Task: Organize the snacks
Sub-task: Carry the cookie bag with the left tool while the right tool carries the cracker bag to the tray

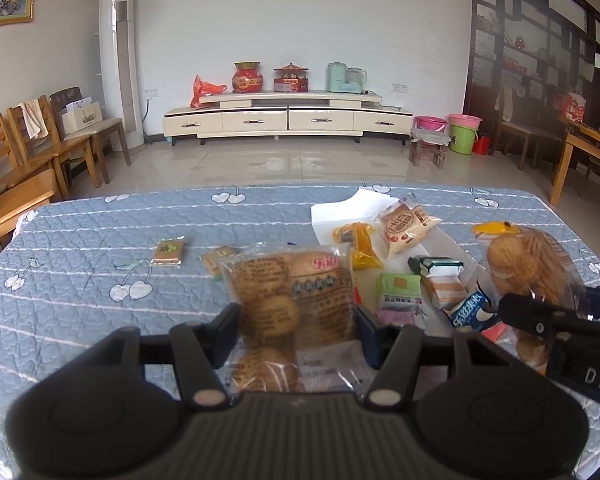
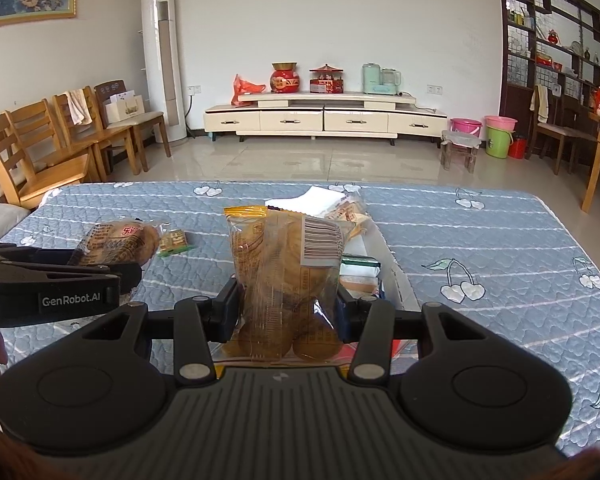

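The left gripper [image 1: 298, 332] is clamping a clear bag of round buns [image 1: 292, 292] between its 2 fingers, the pads pressing on either side of the bag's lower half. The bag is standing up out of the jaws, its long axis running away from the hand and tilting toward the far edge of the quilted blue cover [image 1: 80, 248].

The right gripper [image 2: 288, 312] is doing the same with a second bag of round cakes [image 2: 284, 264], barcode label facing the camera; this bag too is rising upright from the jaws, its yellow-sealed top pointing up and away. The 2 grippers are sitting side by side, each one showing at the edge of the other's view, so neither bag is resting on the cover, as far as I can tell.

Just beyond and to the right of the left gripper, the loose pile is lying: a green packet [image 1: 398, 290], a blue-and-white wrapper [image 1: 470, 312], an orange-and-white stick pack [image 1: 446, 292], a yellow packet [image 1: 358, 244] and a pink-labelled bun pack [image 1: 408, 226], partly over a white sheet [image 1: 340, 210]. Off to the left, well apart from the pile, a small brown biscuit pack [image 1: 170, 252] is lying alone, with another small pack [image 1: 216, 258] near it.

Judging from this, the pile is lying nearer the right hand, while the open stretch of cover for setting a bag down is lying toward the left hand.
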Available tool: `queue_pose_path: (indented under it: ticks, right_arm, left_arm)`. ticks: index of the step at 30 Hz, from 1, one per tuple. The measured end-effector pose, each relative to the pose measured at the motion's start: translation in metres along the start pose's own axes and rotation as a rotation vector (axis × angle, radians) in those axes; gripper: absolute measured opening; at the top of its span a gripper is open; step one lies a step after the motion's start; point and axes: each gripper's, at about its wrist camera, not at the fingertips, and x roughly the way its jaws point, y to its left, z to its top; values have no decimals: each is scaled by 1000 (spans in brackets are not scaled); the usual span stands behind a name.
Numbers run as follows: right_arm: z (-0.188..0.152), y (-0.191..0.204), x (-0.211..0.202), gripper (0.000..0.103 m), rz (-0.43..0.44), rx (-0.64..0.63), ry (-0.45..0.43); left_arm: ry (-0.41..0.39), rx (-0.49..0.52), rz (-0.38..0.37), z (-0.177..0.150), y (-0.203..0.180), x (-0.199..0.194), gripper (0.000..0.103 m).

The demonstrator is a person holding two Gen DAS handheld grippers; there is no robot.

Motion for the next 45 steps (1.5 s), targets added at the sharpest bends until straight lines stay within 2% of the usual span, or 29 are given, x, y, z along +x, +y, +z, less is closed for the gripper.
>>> queue_pose_path:
  ticks: [11,24,45]
  right_arm:
    - [3,-3,8,57,-50,29,13]
    - [6,-7,22,57,-93,44,31]
    - [30,-13,60,57,-73,35,51]
  left_arm:
    - [18,-9,-12,4,-1,14,60]
    - [27,6,-55,14,-23,34,60]
    - [57,30,-85,28,-57,72,60]
